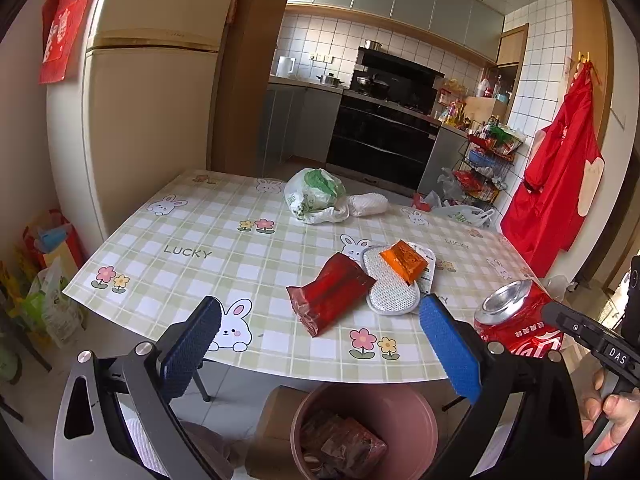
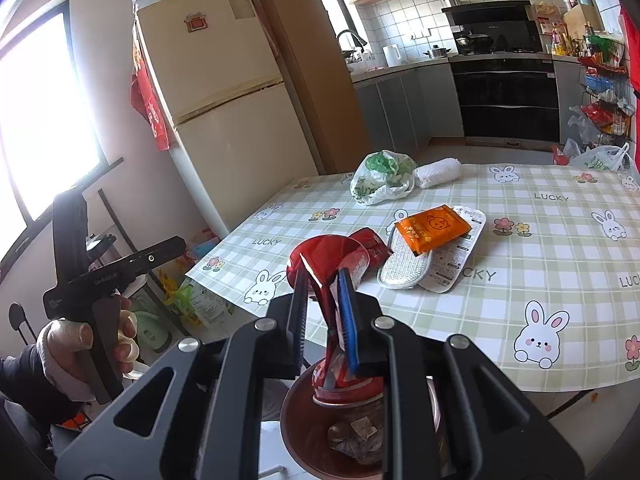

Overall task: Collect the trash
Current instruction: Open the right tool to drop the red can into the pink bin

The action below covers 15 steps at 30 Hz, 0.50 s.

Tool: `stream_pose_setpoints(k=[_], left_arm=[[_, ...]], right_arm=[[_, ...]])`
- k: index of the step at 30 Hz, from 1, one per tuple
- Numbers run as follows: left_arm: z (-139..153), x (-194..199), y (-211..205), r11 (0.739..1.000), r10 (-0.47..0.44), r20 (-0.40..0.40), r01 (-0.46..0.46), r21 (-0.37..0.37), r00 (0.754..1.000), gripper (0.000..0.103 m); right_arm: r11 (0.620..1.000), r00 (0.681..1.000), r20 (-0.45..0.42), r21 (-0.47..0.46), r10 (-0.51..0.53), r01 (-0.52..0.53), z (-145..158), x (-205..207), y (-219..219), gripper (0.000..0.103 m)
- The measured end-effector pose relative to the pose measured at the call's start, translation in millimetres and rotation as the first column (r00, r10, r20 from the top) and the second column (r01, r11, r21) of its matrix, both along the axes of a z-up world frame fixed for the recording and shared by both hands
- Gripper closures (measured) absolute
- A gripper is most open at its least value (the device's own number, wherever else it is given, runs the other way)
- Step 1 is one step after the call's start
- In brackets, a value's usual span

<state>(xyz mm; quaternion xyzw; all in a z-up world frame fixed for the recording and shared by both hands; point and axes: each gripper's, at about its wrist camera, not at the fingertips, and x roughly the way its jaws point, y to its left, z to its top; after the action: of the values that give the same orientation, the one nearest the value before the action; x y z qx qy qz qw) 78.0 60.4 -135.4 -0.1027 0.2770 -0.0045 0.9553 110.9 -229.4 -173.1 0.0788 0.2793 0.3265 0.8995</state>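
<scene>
Both grippers hang over the near edge of the table point(image 1: 192, 240), which is covered in a green checked cloth printed with rabbits and flowers. Of the two, the left gripper point(image 1: 320, 344) stands wide open with nothing between its blue pads, pointing down across the table toward a dark red wrapper point(image 1: 328, 292) lying flat on the cloth. Its partner, the right gripper point(image 2: 324, 304), has its jaws close together around a crushed red soda can point(image 2: 336, 276), held above a pinkish-brown bin point(image 2: 298, 420) that stands on the floor just below the table edge; whether the pads still press the can I cannot tell, since the gap is narrow and the can sits right between them. Some crumpled wrappers already lie in the bin. Beyond the red wrapper, an orange packet point(image 1: 403, 261) rests on top of a silver pouch point(image 1: 390, 292), all close together near the middle of the table. Farther back sit a white plastic bag with something green inside point(image 1: 316, 196) and a white netted roll point(image 1: 368, 204) just beside it.
</scene>
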Motion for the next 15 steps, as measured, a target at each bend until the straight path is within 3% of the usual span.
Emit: stream_pose_setpoints(k=[7,12,15], left_arm=[[0.0,-0.8,-1.8,1.000,-0.006,0.002,0.006,0.009,1.000,0.006],[0.0,-1.8,-2.3,1.000,-0.004,0.005,0.004,0.013,1.000,0.006],[0.1,-1.9,-2.4,1.000,-0.003,0.007,0.003,0.016,1.000,0.006]], right_arm=[[1.000,1.000,-0.006,0.004,0.016,-0.016,0.3,-0.5,1.9,0.078],[1.000,1.000,0.002,-0.002,0.029,-0.029,2.4,-3.0,6.5,0.060],[1.000,1.000,0.002,-0.001,0.014,-0.014,3.5,-3.3,6.0,0.038]])
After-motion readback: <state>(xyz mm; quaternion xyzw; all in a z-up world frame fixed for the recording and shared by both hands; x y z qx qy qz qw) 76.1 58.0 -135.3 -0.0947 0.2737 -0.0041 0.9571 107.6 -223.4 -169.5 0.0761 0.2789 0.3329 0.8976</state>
